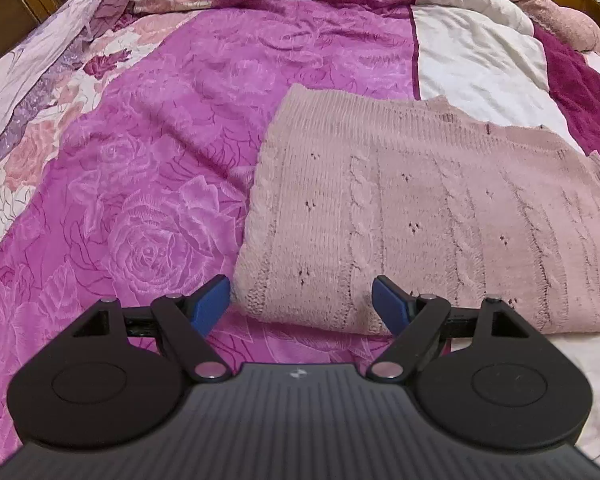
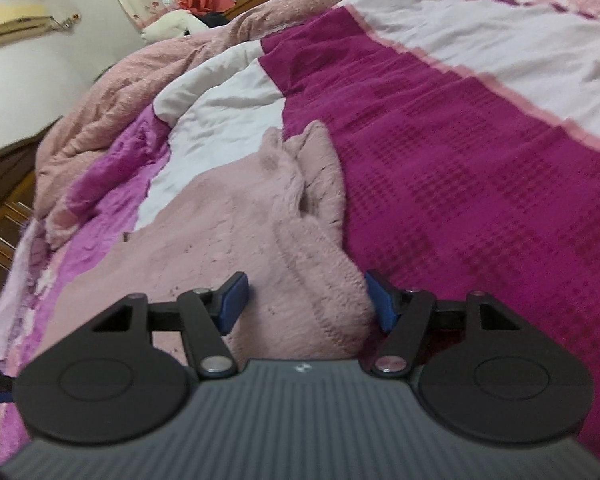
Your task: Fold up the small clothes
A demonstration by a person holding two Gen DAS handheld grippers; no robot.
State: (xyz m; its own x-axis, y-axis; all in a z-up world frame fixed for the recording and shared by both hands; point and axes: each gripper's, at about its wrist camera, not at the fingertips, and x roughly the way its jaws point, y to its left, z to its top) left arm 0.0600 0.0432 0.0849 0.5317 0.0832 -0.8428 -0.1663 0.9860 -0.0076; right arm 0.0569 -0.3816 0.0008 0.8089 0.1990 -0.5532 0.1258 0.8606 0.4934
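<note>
A pale pink cable-knit sweater (image 1: 420,216) lies flat on the bed, its folded left edge and near corner toward me. My left gripper (image 1: 301,304) is open, its blue pads on either side of that near corner, just above it. In the right wrist view the same sweater (image 2: 260,232) runs away from me with a rumpled sleeve (image 2: 320,168) at its far end. My right gripper (image 2: 306,300) is open with the sweater's near right edge between its blue pads. Neither gripper holds anything.
The bed is covered by a magenta rose-print quilt (image 1: 160,160) with white panels (image 1: 472,60) and a dark magenta woven patch (image 2: 480,184). A bunched pink blanket (image 2: 112,120) lies along the far side. Wooden furniture (image 1: 16,4) stands beyond the bed.
</note>
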